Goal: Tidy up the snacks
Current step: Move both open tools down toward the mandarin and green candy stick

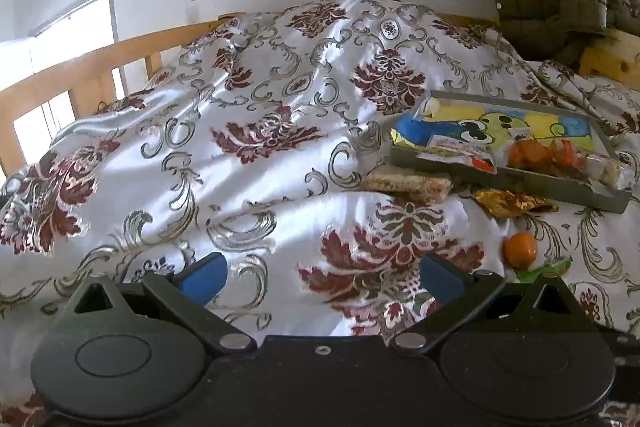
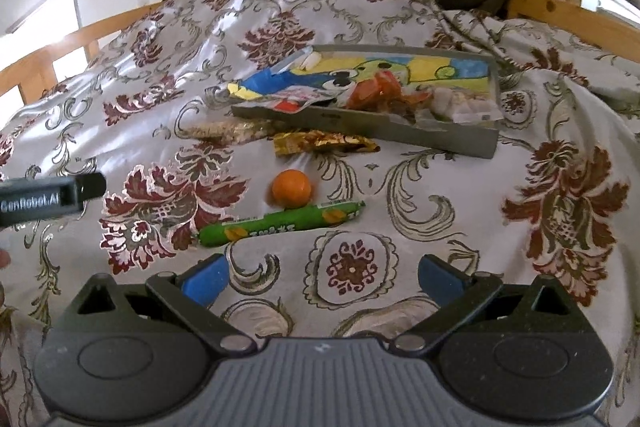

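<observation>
Right gripper (image 2: 322, 277) is wide open and empty above the bedspread (image 2: 440, 195); only its view shows the whole green stick pack (image 2: 280, 223) just beyond, touching the orange ball (image 2: 292, 189). Left gripper (image 1: 320, 277) is likewise wide open and empty. Farther off, the grey tray (image 2: 400, 131) holds wrapped snacks; a gold wrapper (image 2: 324, 143) and a grain bar (image 2: 228, 129) lie against its near side.

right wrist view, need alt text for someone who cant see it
An open right gripper hovers over a floral bedspread, facing a green snack stick, an orange ball and a grey tray of snacks.
</observation>
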`<state>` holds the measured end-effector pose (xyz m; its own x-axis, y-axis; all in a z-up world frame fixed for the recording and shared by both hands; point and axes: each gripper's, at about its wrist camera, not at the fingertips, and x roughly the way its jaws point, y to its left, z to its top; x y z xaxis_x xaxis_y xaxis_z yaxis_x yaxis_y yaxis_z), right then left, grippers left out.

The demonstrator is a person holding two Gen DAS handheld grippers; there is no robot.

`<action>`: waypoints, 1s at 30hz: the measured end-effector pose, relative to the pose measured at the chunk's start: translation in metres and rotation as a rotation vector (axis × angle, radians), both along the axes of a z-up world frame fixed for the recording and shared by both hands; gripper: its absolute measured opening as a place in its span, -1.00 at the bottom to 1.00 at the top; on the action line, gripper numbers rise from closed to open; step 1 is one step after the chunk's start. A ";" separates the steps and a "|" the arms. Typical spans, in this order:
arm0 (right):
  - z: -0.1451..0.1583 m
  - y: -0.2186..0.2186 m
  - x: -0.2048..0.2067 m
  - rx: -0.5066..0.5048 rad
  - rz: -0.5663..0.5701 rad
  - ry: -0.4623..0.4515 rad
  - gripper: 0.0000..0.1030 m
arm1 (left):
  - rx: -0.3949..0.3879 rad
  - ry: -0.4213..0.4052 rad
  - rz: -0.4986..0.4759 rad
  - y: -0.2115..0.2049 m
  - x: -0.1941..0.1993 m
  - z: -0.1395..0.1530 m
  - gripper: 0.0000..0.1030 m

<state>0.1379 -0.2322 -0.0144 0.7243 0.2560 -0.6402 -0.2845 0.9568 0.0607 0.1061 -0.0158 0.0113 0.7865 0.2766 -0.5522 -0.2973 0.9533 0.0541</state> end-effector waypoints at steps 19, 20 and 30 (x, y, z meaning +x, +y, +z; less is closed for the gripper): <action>-0.014 -0.001 0.028 0.037 0.047 0.045 1.00 | -0.044 0.008 -0.055 -0.014 0.056 -0.012 0.99; -0.016 -0.001 0.031 0.038 0.047 0.049 1.00 | -0.052 0.004 -0.065 -0.015 0.059 -0.012 0.99; -0.027 -0.010 0.054 0.149 0.076 0.050 0.99 | -0.154 -0.020 -0.301 -0.031 0.090 -0.013 0.98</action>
